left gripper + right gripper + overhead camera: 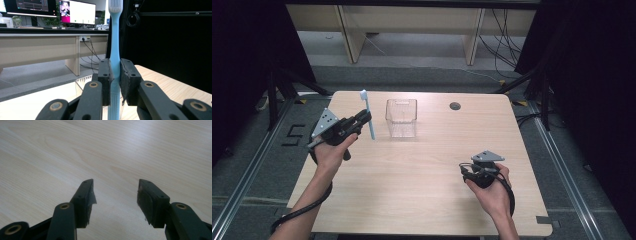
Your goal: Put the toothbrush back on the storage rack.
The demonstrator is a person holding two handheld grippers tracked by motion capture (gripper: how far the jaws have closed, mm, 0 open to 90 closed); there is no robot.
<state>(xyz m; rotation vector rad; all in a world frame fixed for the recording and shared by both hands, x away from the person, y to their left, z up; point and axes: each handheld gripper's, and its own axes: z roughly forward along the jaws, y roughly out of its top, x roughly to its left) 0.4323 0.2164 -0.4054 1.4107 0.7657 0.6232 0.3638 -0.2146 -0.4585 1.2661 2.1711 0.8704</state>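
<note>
Overhead, a pale wooden surface point(422, 190) with rounded corners carries the scene, a small dark grommet hole point(455, 106) set near its far edge at about one o'clock. Just left of centre towards twelve o'clock stands a clear plastic container point(401, 118), square-sided, open at the top and upright. At roughly ten o'clock the person's left hand point(333, 152) holds the left claw point(363, 118) raised above the wood, its jaws clamped on the handle of a light blue toothbrush point(368, 114); the brush stands nearly upright, white bristled head uppermost, just beside the container's left wall but apart from it. Seen along that claw, the toothbrush point(115, 50) is pinched between the two black pads point(126, 82) partway up its handle. At about four o'clock the right hand point(494, 192) rests the right claw point(469, 170) low over the surface, well apart from the container; its jaws stand spread with nothing between them, bare wood beneath point(116, 195).
</note>
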